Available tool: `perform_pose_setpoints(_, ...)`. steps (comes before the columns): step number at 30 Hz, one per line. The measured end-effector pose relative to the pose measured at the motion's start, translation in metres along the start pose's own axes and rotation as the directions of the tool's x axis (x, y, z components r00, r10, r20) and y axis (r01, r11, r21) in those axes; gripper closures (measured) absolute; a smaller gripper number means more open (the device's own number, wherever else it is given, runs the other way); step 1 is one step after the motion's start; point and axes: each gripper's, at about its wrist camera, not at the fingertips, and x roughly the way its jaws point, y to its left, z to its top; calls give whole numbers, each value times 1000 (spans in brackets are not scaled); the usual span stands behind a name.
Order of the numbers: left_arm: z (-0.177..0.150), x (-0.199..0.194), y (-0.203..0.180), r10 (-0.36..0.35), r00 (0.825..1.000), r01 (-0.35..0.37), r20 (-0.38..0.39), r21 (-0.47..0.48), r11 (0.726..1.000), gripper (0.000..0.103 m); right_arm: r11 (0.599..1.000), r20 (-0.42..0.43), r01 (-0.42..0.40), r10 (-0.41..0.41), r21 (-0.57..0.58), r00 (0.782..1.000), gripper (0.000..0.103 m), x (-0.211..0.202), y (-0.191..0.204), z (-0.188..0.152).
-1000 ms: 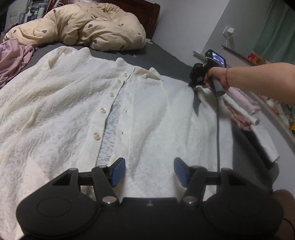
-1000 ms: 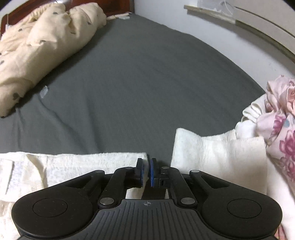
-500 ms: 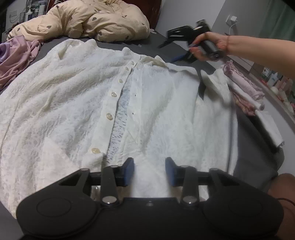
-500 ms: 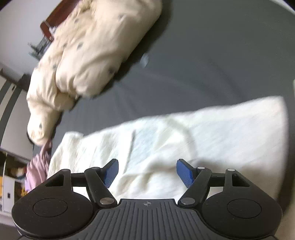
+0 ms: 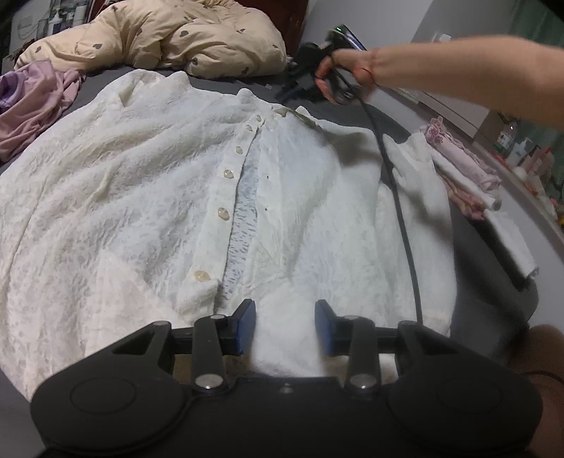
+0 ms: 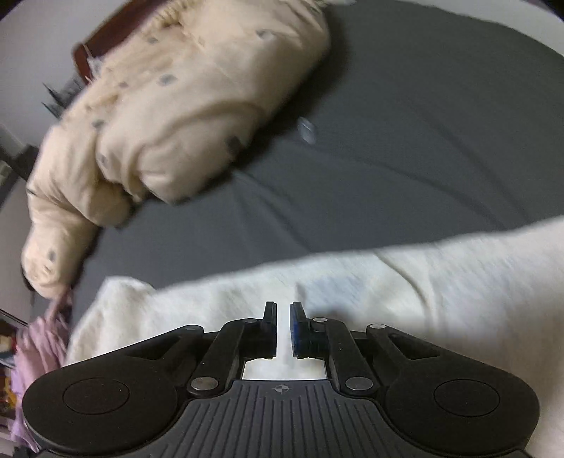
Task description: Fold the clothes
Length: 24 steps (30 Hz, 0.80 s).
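Shirt (image 5: 141, 211), cream-white and textured, spread face up over most of a dark grey bed sheet (image 6: 423, 123), collar towards the far end, hem nearest the left wrist camera. Front placket running up the middle, a row of pale buttons (image 5: 222, 214) on the left panel, panels parted a little so that a strip of the inner layer shows. Right-hand side of the garment folded in, with a soft edge near the sheet's bare strip.

Left gripper (image 5: 284, 326) low over the hem, blue pads spread partway, white cloth showing in the gap; cannot tell whether the pads touch it, no pinch visible.

Right gripper (image 6: 282, 327) held in a hand (image 5: 338, 77) at the end of a bare forearm, poised over the collar end. Jaws closing, down to a narrow slit, only blurred white fabric seen beyond the slit, nothing caught between the pads. Black cable (image 5: 398, 197) trailing from that gripper down across the shirt's right side.

Beyond the collar, a beige duvet (image 5: 169, 38) with small dark spots, bunched against a dark wooden headboard (image 5: 292, 21). Far left, a crumpled lilac garment (image 5: 31, 102) on the sheet. Right of the shirt, a stack of folded clothes (image 5: 469, 172), pink floral and white, near the bed's edge.
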Motion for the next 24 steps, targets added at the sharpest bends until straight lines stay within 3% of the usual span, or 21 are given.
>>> perform_pose_setpoints(2,0,0,1,-5,1000,5,1,-2,1000,66,999,13,-15,16,-35,1000,93,1,10,4)
perform_pose_setpoints(4,1,0,2,-15,1000,15,4,-15,1000,66,992,-6,45,-46,-122,999,86,3,22,4)
perform_pose_setpoints(6,1,0,4,-30,1000,30,5,-27,999,65,976,4,106,-108,-188,994,69,3,28,3)
perform_pose_setpoints(7,1,0,4,-37,999,37,6,-32,999,65,972,16,122,-121,-202,992,48,2,29,2)
perform_pose_setpoints(8,1,-1,5,-42,999,42,7,-35,999,64,971,22,126,-125,-205,992,34,3,27,1)
perform_pose_setpoints(15,2,-2,7,-42,999,43,22,-48,998,63,949,0,153,-159,-275,987,35,22,27,-9)
perform_pose_setpoints(17,3,-3,9,-40,999,42,31,-54,998,63,937,6,166,-173,-308,985,59,29,30,-13)
perform_pose_setpoints(23,6,-4,14,-49,997,53,59,-67,996,62,898,41,205,-205,-389,978,95,46,40,-20)
perform_pose_setpoints(24,6,-5,15,-49,997,53,64,-70,996,62,888,63,218,-211,-404,976,95,46,43,-20)
